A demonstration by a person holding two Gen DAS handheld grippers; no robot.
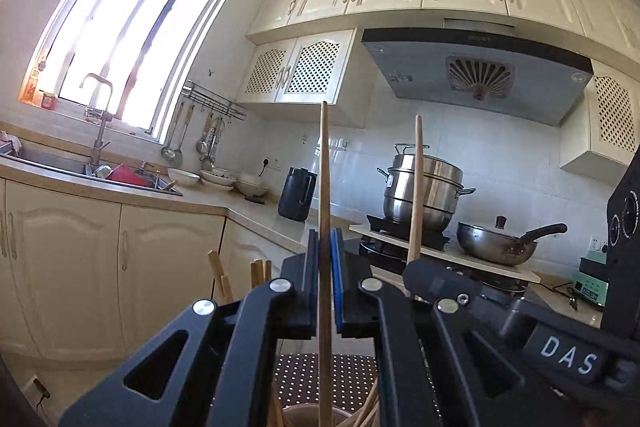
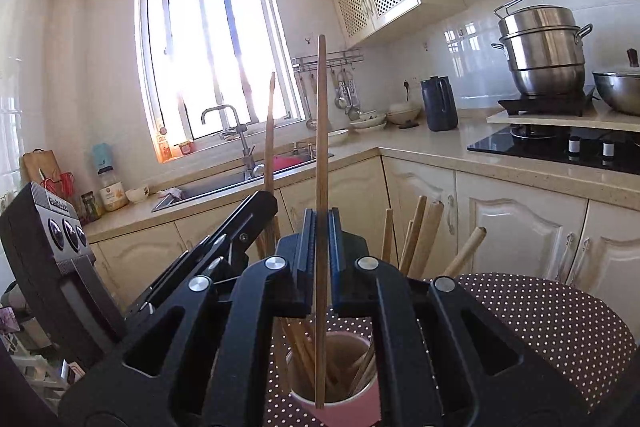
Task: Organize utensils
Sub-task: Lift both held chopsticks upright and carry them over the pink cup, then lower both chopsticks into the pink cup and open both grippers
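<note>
My left gripper [image 1: 325,247] is shut on one wooden chopstick [image 1: 324,163] that stands upright, its lower end reaching the pink cup's rim [image 1: 296,411]. My right gripper [image 2: 321,227] is shut on another upright chopstick [image 2: 321,115] whose lower end hangs over the pink cup [image 2: 340,411]. The cup holds several more wooden chopsticks [image 2: 426,235] and stands on a dotted brown tablecloth [image 2: 560,323]. Each gripper shows in the other's view, close beside it: the right one [image 1: 424,267] with its chopstick [image 1: 417,187], the left one [image 2: 256,203] with its chopstick [image 2: 269,131].
Behind is an L-shaped kitchen counter [image 2: 424,143] with a sink [image 2: 224,183], a dark kettle [image 2: 440,103], a steel steamer pot [image 2: 544,51] and a wok [image 1: 496,239] on the hob. Cream cabinets [image 1: 80,267] run below it.
</note>
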